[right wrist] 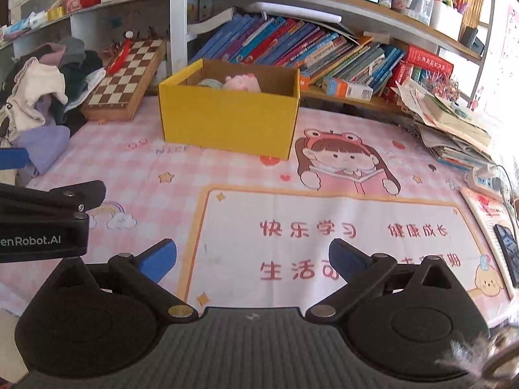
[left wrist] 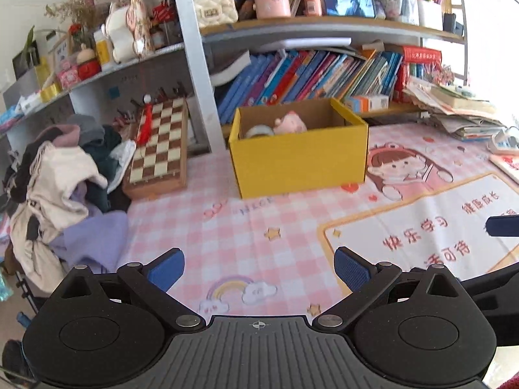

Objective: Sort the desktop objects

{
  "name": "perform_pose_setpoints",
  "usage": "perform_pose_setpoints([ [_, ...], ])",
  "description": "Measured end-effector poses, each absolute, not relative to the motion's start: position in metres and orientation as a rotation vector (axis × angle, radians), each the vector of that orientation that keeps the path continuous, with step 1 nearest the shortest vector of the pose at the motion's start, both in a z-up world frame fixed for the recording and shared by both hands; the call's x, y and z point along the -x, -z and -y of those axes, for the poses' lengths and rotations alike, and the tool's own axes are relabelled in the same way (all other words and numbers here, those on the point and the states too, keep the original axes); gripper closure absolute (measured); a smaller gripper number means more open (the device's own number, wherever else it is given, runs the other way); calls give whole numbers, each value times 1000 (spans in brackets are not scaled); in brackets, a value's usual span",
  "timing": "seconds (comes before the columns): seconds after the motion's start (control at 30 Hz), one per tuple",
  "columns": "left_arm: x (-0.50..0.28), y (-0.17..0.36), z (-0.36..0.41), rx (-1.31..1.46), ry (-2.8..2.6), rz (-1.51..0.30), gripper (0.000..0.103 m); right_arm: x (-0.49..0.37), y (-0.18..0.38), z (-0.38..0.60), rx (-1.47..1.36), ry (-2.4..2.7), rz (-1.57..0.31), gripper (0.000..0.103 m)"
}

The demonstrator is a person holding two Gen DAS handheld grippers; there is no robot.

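A yellow cardboard box [left wrist: 300,159] stands open on the pink desk mat [left wrist: 246,236], far ahead of both grippers. Inside it lie a pink plush toy [left wrist: 290,122] and a pale round object [left wrist: 259,131]. The box also shows in the right wrist view [right wrist: 228,120], with the plush [right wrist: 241,82] inside. My left gripper [left wrist: 259,270] is open and empty, low over the mat. My right gripper [right wrist: 253,259] is open and empty, beside the left one. The left gripper's arm [right wrist: 42,223] shows at the left of the right wrist view.
A chessboard [left wrist: 160,147] leans at the back left beside a pile of clothes [left wrist: 61,178]. Books [left wrist: 308,76] fill the shelf behind the box. A stack of papers [right wrist: 451,126], a power strip [right wrist: 486,180] and a phone [right wrist: 507,253] lie at the right.
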State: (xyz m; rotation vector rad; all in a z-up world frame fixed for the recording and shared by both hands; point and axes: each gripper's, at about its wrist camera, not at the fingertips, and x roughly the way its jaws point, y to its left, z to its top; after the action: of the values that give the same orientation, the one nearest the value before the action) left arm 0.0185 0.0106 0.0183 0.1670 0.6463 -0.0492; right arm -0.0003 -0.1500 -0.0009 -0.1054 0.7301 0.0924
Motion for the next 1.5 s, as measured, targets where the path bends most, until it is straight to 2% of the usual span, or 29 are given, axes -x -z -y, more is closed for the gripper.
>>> perform_pose_setpoints([
  [1.5, -14, -6, -27, -111, 11, -745, 3, 3, 2, 144, 112, -77, -759, 0],
])
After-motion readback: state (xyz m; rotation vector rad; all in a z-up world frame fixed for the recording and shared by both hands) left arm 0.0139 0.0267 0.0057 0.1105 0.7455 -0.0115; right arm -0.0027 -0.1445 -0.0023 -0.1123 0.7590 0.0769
